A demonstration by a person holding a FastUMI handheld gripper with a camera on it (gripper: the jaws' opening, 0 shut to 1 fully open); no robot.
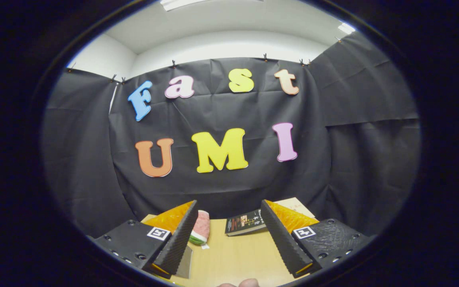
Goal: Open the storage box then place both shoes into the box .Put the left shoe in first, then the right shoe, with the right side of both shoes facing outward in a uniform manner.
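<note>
Here fingers [193, 229] gape over wooden table [237, 255]

Bare table [237, 255] between the spread gripper [229, 235] fingers; book [245, 222] and watermelon-slice toy [201, 229] lie beyond.

Gripper view: a fisheye camera mounted on the gripper [229, 213], looking forward along its two fingers [179, 239], which enter from below and stand spread apart with bare desk between them. The camera sits low, close above the light wooden desk [237, 255], and faces level toward the black cloth wall [221, 111] at the far side of the booth; the white ceiling [229, 24] shows above the cloth. Near the desk's far edge, just beyond the fingertips, lie a watermelon-slice toy [201, 232] beside the left finger and a dark book [245, 221] beside the right one. Straight lines bow outward toward the rim of the view.
</note>
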